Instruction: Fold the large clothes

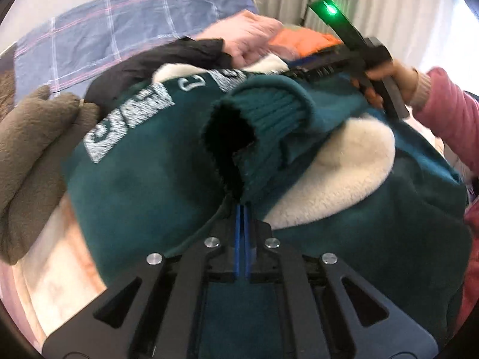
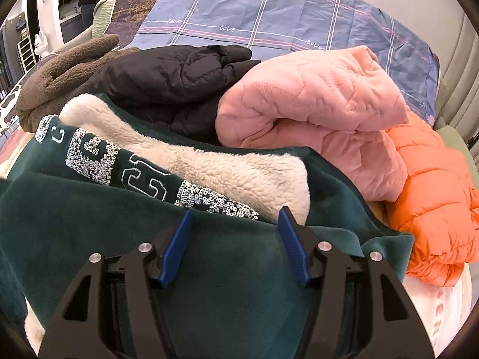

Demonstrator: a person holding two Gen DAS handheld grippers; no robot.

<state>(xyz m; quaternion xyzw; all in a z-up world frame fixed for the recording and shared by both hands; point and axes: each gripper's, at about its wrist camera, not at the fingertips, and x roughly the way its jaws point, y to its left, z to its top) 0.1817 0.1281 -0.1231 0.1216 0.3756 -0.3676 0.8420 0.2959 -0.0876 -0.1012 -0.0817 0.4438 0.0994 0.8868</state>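
Now your left tool (image 1: 243, 209) pinches the green sweater's cuff (image 1: 254, 137), your right tool (image 2: 235, 227) gapes empty, so fold the sleeve across.

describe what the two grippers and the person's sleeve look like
Both the left gripper and the right gripper have black frames with triangular cut-outs, silver round bolts and blue finger pads. The right one carries a green light. The sleeve is pink knit.

Dark green sweatshirt (image 2: 89, 209), cream lining; pink jacket (image 2: 314, 113); blue plaid sheet (image 2: 269, 15).
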